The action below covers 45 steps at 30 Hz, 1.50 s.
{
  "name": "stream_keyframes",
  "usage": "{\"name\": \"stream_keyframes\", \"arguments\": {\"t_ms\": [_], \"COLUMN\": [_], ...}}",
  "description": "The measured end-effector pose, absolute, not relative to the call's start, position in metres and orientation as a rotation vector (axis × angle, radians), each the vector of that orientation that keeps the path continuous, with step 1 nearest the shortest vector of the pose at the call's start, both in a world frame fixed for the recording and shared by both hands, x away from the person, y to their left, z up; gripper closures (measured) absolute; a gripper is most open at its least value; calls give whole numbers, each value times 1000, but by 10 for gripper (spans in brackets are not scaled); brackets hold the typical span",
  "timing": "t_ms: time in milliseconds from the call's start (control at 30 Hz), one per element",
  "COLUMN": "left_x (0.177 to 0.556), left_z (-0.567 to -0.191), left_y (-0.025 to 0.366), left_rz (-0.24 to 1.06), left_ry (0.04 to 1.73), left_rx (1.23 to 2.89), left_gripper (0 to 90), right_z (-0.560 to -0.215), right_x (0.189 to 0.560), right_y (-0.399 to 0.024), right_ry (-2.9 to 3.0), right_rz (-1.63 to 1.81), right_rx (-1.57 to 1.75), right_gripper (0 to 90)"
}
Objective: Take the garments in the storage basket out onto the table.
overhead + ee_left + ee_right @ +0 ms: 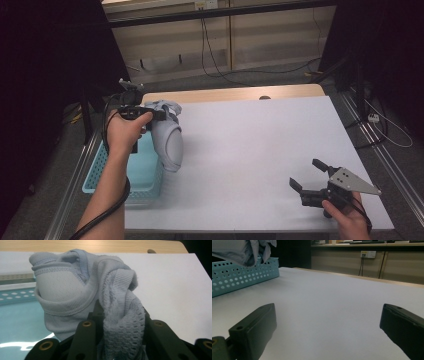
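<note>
The white table [260, 150] carries a teal basket [142, 175] at its left edge. Above it, the raised left gripper [159, 115] is clamped on a pale grey garment [169, 140], seemingly mesh sportswear. The right gripper [309, 176] rests low, jaws spread wide.

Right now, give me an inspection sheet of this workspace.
Surface: white sheet over a wooden table.
Job's things: pale grey garment held up over the teal basket at the table's left edge.
Clutter: nothing seen.
Grippers: left gripper shut on the garment; right gripper open, low at the near right corner.
Cables: black cable along the left forearm; more on the floor.
Surroundings: wall panels, socket, dark room.
</note>
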<state>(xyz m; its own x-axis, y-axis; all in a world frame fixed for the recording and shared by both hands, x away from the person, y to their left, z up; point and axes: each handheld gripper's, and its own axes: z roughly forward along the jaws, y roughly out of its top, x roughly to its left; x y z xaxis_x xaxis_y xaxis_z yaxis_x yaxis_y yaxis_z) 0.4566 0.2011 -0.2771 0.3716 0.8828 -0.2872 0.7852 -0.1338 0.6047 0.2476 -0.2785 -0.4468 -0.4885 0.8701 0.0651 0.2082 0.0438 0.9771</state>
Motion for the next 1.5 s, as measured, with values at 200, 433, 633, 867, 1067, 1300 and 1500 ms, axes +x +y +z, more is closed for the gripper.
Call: {"name": "stream_keyframes", "arguments": {"t_ms": [200,433,633,867,1067,1300,1500], "left_x": [454,450,449,446,444,442,440], "left_z": [-281,-288,-302,-315,-318,-314,-315], "left_y": [187,166,152,132,119,107,99], "left_rz": [153,107,84,62,48,33,15], "left_ry": [1399,1344,1325,1290,1261,1227,1200], "left_rx": [1956,1986,1992,2022,2030,2030,2023], "left_gripper": [770,802,803,803,803,804,803], "right_z": [-447,-447,-447,-447,-447,-447,-447], "right_x": [248,247,248,247,248,248,248], "right_y": [-278,-278,-278,-278,-278,-278,-278], "right_ry": [1755,1755,1753,1758,1761,1761,1763], "right_rz": [1481,1482,1484,1483,1481,1483,1483], "right_rx": [1083,1082,1082,1081,1078,1076,1074], "right_gripper": [4,4,4,4,4,4,4]}}
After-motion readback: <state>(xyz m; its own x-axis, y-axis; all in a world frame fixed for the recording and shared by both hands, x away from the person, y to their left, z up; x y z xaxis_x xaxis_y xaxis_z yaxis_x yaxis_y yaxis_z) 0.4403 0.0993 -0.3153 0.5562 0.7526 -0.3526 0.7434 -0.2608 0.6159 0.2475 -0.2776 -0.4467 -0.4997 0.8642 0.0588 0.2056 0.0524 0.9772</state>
